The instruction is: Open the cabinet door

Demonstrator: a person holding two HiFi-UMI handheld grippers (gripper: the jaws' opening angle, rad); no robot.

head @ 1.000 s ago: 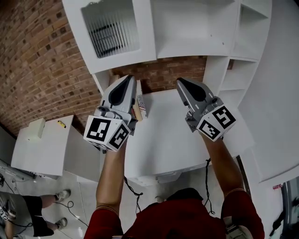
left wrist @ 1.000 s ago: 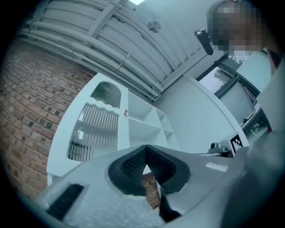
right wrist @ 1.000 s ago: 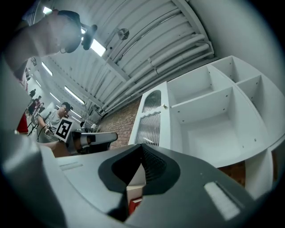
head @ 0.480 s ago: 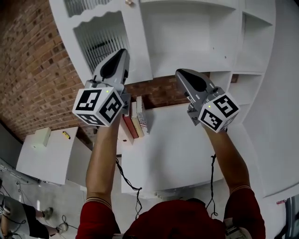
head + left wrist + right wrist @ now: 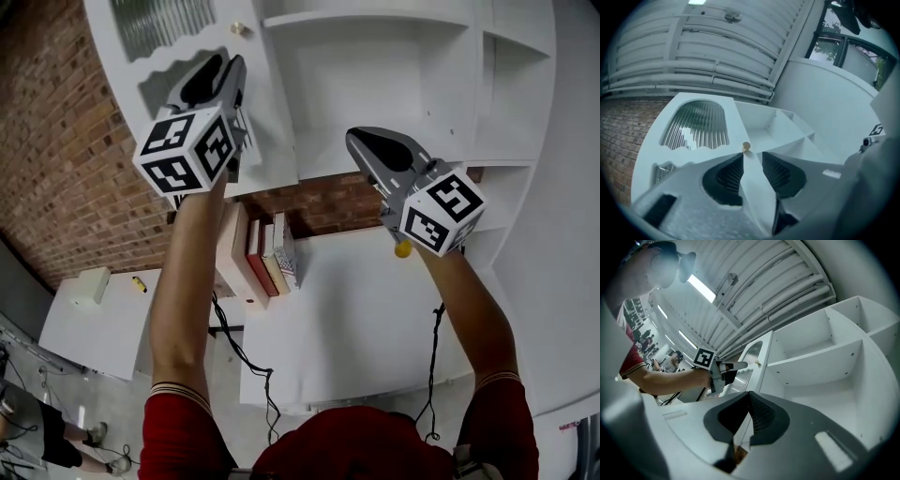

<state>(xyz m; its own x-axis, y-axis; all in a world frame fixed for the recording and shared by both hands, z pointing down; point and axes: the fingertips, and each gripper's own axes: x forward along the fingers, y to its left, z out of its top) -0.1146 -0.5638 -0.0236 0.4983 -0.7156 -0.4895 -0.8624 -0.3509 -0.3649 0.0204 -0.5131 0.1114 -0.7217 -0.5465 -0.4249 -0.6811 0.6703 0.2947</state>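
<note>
The white cabinet door [image 5: 202, 56] has a ribbed glass pane [image 5: 155, 21] and a small brass knob [image 5: 239, 30] near its right edge. My left gripper [image 5: 217, 67] is raised in front of the door, just below the knob. In the left gripper view the knob [image 5: 746, 147] sits just past the tips of the left gripper [image 5: 752, 155]. Its jaws are opening, with only the door's white frame showing between them. My right gripper [image 5: 358, 139] hangs shut and empty before the open shelves. The right gripper view shows the door [image 5: 751, 357] and the left gripper [image 5: 725, 369] from the side.
Open white shelves [image 5: 375, 84] adjoin the door on the right. Several books [image 5: 265, 255] stand on the white desk [image 5: 366, 319] below. A brick wall [image 5: 56, 150] lies to the left, and a white table [image 5: 89, 323] further left. A person's legs [image 5: 23, 436] show at the bottom left.
Both grippers have risen towards the cabinet. The left one climbed further, up to the door beside the knob, and its jaws have parted. The right stayed shut.
</note>
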